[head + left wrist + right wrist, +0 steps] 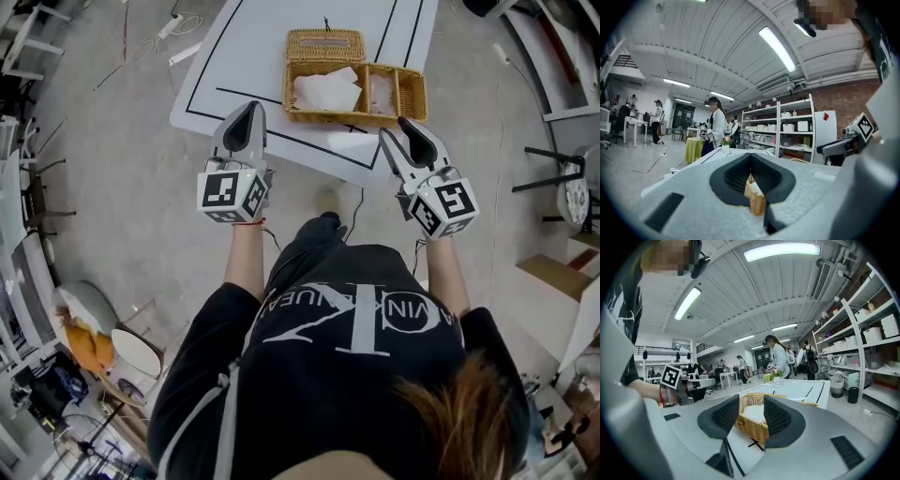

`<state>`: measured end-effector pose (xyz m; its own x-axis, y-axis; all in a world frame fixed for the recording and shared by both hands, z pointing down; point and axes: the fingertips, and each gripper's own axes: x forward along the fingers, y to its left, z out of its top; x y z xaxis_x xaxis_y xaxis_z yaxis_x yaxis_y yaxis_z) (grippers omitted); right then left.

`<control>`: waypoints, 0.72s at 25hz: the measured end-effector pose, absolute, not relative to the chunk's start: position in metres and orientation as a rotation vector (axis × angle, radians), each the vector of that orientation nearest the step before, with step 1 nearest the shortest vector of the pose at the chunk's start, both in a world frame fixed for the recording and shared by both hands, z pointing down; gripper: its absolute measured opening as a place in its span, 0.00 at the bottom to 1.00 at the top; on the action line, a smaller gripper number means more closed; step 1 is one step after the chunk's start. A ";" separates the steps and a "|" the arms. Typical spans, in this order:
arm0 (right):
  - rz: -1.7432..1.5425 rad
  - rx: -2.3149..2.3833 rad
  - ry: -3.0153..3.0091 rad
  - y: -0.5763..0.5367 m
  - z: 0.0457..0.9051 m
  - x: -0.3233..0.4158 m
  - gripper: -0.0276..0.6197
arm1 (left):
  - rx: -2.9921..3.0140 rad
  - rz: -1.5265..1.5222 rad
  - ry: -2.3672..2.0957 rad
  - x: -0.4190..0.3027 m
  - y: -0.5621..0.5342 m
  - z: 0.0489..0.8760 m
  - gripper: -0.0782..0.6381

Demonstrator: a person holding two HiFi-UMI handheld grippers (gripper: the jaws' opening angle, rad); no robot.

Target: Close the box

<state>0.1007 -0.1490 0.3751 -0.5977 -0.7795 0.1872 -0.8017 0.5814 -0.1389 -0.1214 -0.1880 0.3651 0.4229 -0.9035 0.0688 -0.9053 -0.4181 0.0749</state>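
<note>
A wicker box (394, 92) stands on the white table (244, 56) with its woven lid (323, 44) swung back behind it. White paper (326, 91) lies in its left compartment. My left gripper (251, 110) hovers at the table's near edge, short of the box's left corner, fingertips together. My right gripper (405, 125) is held near the box's front right corner, jaws apart and empty. The left gripper view shows the box (754, 197) through the gap behind the closed tips of the left gripper (751, 157). The right gripper view shows the box (752, 420) beyond the open right gripper (751, 404).
Black lines are taped on the table. Metal shelves (787, 126) with boxes stand along a brick wall. Several people (715, 126) stand beyond the table, near a green-draped table (693, 147). Chairs (562, 183) and clutter ring the floor; cables (178, 23) lie by the far left corner.
</note>
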 end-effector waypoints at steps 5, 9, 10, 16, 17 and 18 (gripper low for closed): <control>0.344 1.367 -2.662 -0.186 0.379 0.090 0.30 | 2.577 0.025 -1.597 -0.125 -0.225 0.371 0.12; 0.346 1.364 -2.630 -0.204 0.379 0.087 0.30 | 2.569 0.009 -1.593 -0.129 -0.247 0.376 0.12; 0.348 1.361 -2.622 -0.206 0.379 0.087 0.30 | 2.564 0.007 -1.594 -0.130 -0.250 0.377 0.12; 0.356 1.327 -2.609 -0.223 0.380 0.091 0.30 | 2.535 0.007 -1.614 -0.129 -0.256 0.384 0.12; 0.359 1.310 -2.613 -0.226 0.380 0.090 0.30 | 2.525 0.009 -1.626 -0.130 -0.256 0.385 0.12; 0.361 1.291 -2.616 -0.229 0.381 0.089 0.30 | 2.515 0.012 -1.640 -0.131 -0.256 0.386 0.12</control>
